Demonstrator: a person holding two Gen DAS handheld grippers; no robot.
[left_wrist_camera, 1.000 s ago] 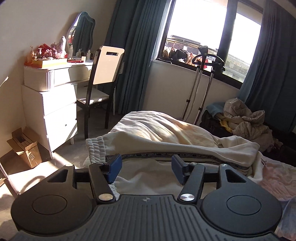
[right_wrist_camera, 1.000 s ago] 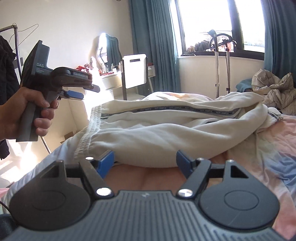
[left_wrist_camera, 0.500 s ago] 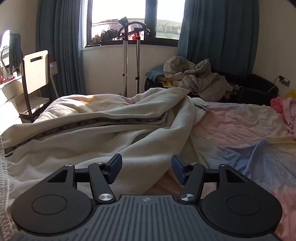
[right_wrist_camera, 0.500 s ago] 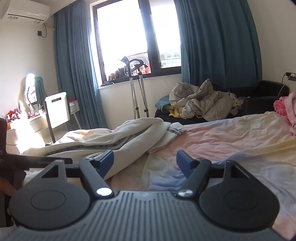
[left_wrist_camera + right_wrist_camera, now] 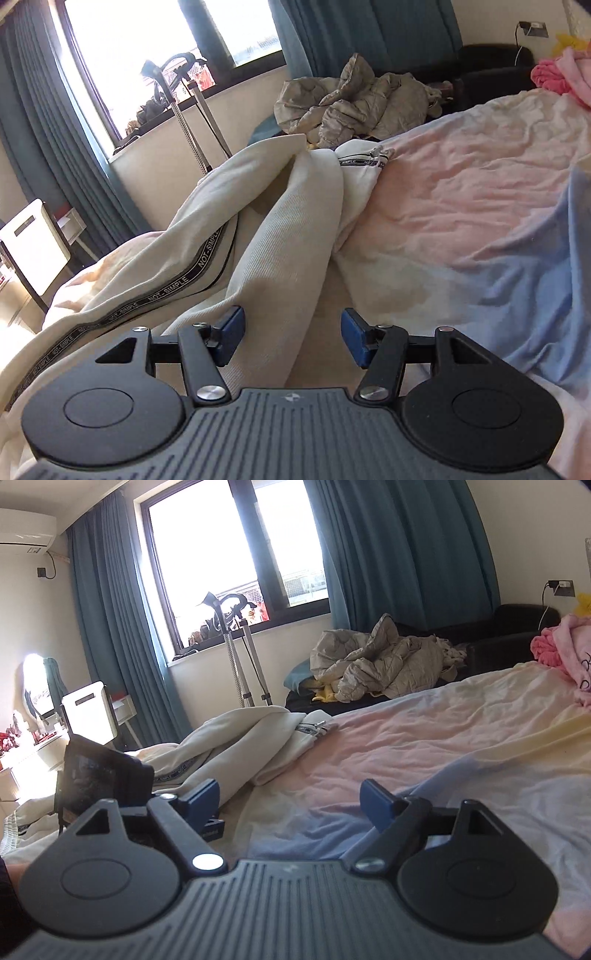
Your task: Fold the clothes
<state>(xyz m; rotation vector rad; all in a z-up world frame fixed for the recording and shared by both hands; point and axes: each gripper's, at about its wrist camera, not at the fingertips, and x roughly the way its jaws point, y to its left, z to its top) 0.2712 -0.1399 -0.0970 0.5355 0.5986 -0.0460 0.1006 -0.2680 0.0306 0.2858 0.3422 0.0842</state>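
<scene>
Lying rumpled at the left of the frame, the cream trousers [image 5: 280, 236] sit under the released left gripper [image 5: 291, 338]; the right gripper [image 5: 295, 805] is opening over the bedsheet [image 5: 424, 746], grasping nothing.

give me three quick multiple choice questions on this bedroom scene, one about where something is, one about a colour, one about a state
1. Where do the cream trousers lie?
A. on the bed
B. on the chair
C. on the windowsill

2. What colour are the curtains?
A. red
B. teal blue
C. white

3. What is between the fingers of the right gripper?
A. a pink towel
B. a fold of the trousers
C. nothing

Answers
1: A, the trousers sprawl across the bed sheet in both views.
2: B, teal blue drapes hang on both sides of the window.
3: C, its fingers stand apart and are opening, with only the sheet beyond them.
</scene>
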